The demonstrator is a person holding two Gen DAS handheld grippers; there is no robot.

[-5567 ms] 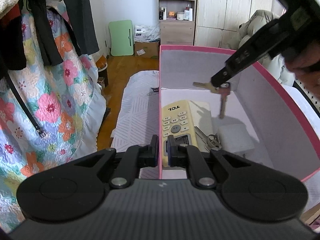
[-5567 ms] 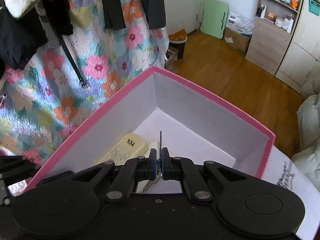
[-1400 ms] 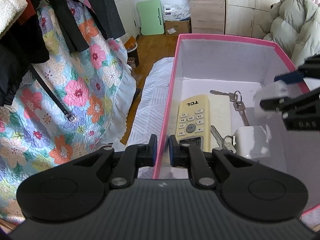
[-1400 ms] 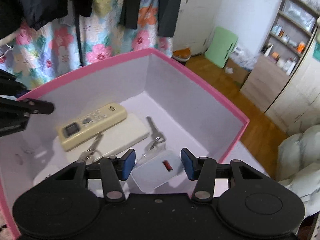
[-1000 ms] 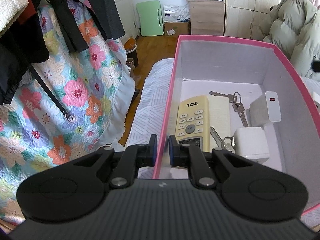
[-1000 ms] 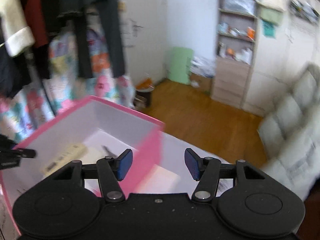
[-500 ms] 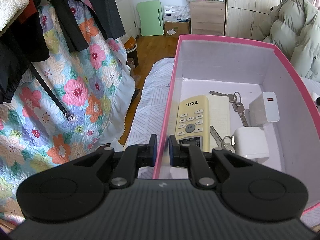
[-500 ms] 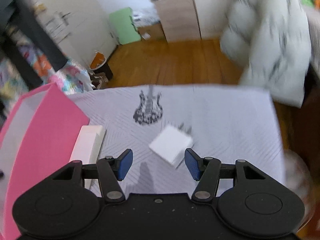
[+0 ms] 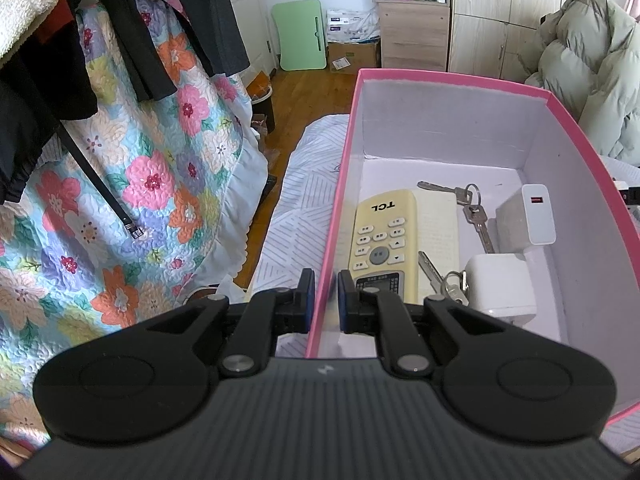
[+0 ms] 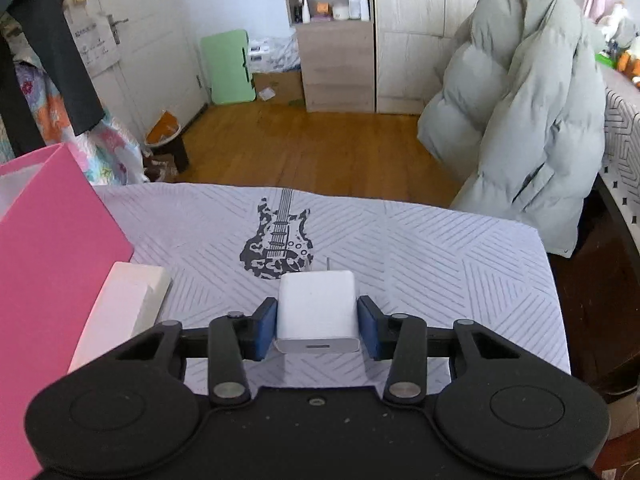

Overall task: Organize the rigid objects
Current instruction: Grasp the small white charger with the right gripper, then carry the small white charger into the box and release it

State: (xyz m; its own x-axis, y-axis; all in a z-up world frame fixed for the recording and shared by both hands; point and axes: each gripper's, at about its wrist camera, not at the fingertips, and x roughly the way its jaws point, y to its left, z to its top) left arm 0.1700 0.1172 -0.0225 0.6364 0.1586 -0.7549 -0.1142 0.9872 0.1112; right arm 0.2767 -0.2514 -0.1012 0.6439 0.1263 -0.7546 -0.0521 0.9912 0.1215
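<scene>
My left gripper (image 9: 323, 300) is shut on the near wall of the pink box (image 9: 332, 208). Inside lie a yellow TCL remote (image 9: 382, 236), two sets of keys (image 9: 470, 204), a white charger with a red port (image 9: 536, 220) and a white cube charger (image 9: 500, 288). In the right wrist view my right gripper (image 10: 317, 328) is open, its pads on either side of a white plug charger (image 10: 317, 308) lying on the striped cloth; there is a slight gap at each pad. A white block (image 10: 124, 308) lies beside the pink box (image 10: 52, 264).
The striped cloth with a guitar print (image 10: 276, 236) covers the table (image 10: 460, 264). A grey puffer coat (image 10: 520, 112) hangs at the right. A floral quilt (image 9: 140, 184) and dark clothes hang at the left. The wooden floor lies beyond the table edge.
My right gripper let go of the red-port charger in the box, swung right to the table and came down around the white plug charger. The left gripper has held still.
</scene>
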